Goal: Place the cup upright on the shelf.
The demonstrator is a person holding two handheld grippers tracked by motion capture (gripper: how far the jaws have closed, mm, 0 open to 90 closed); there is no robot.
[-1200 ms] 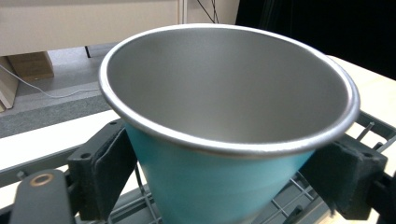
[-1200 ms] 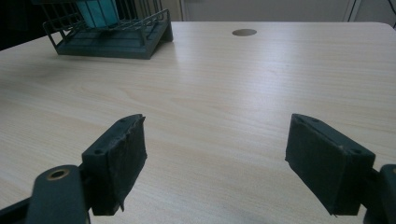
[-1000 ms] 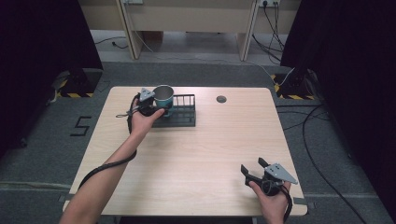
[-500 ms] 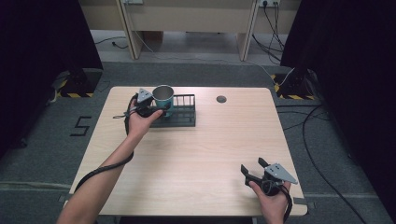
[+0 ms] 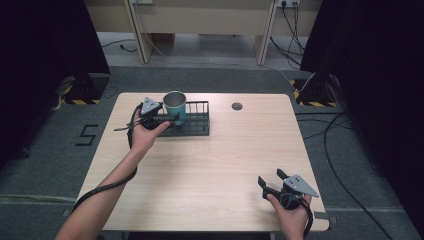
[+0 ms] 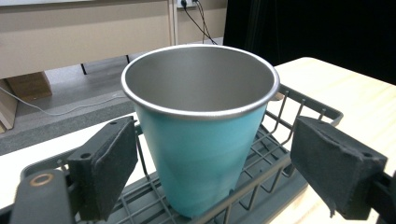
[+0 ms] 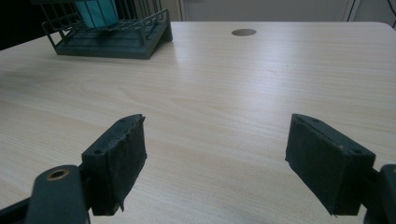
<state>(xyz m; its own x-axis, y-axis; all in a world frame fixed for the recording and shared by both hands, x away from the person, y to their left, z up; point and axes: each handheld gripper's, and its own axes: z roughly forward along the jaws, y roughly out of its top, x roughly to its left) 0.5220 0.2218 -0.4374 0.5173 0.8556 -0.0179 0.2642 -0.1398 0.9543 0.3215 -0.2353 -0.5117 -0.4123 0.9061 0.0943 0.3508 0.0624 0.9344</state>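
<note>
1 teal steel cup (image 6: 201,135) stands upright in the dark wire rack (image 5: 192,124) at the counter's (image 5: 215,165) far left. The left tongs (image 5: 161,118) are released, their pads straddling the cup's body without touching it. Any sideways nudge as they draw back could catch a pad on the wall and tip the cup. The right tongs (image 5: 272,179), also spread wide and empty, rest well apart at the near right corner.

Grey carpet floor (image 5: 45,150), black curtains (image 5: 370,55), pale wooden cabinets (image 5: 200,20), trailing cables (image 5: 345,150)
</note>
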